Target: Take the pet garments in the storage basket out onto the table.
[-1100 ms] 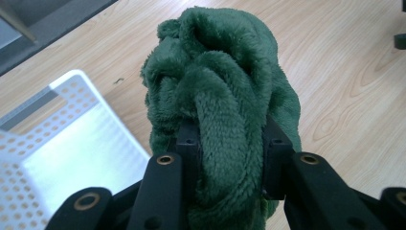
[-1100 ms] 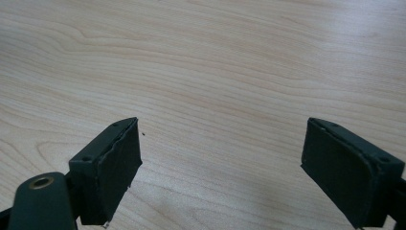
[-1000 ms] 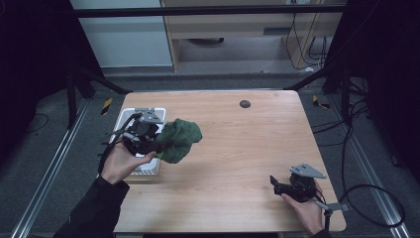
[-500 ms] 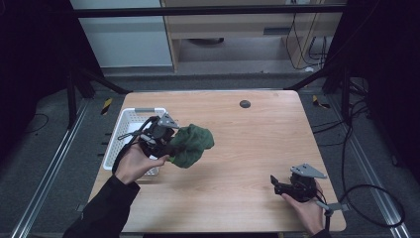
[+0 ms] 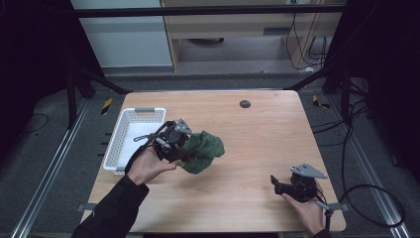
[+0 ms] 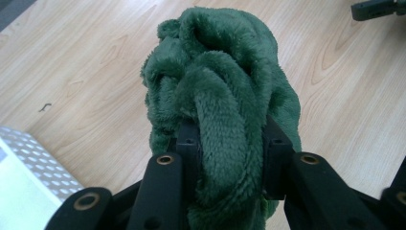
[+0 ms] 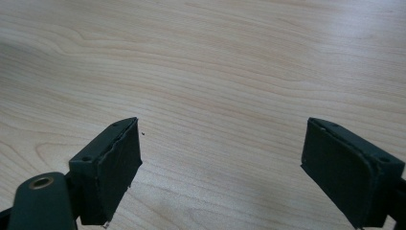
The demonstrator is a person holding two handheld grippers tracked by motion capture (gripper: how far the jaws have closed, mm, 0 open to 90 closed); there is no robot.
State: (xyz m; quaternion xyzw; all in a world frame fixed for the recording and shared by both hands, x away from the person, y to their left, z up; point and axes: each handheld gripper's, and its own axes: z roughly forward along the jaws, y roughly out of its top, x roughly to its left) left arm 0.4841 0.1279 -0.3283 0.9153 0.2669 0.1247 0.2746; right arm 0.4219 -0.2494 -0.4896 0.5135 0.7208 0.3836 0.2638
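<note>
1. One green cloth [image 5: 202, 151], bunched into a lump, is clamped in the left gripper [image 5: 185, 148] over the left-middle of the table [image 5: 257, 134]. From the high view I cannot tell whether its underside touches the wood.
2. In the left gripper view the two black jaws press in on a thick fold of the cloth [image 6: 225, 105] from both sides, and the rest of the plush bulges out above and beyond them.
3. One white basket [image 5: 130, 136] stands at the table's left edge, just beside the left hand [image 5: 147, 163]. A corner of its perforated wall [image 6: 28, 167] shows at the lower left of the left gripper view. Nothing can be made out inside it.
4. Two grippers are in use. The right gripper [image 5: 277, 184] rests low near the table's front right corner, held by the right hand [image 5: 304, 210], well apart from the cloth.
5. In the right gripper view its jaws stand wide apart with bare wood [image 7: 215, 86] between them; nothing is gripped.
6. One small dark round mark [image 5: 244, 103] lies near the table's far edge, apart from everything else.
7. A cable [image 5: 366, 198] trails from the right gripper off the table's right side to the floor.
8. Beyond the table stand a wooden shelf unit [image 5: 233, 29] and dark frame posts; nothing lies on the open wood between the cloth and the right gripper.
</note>
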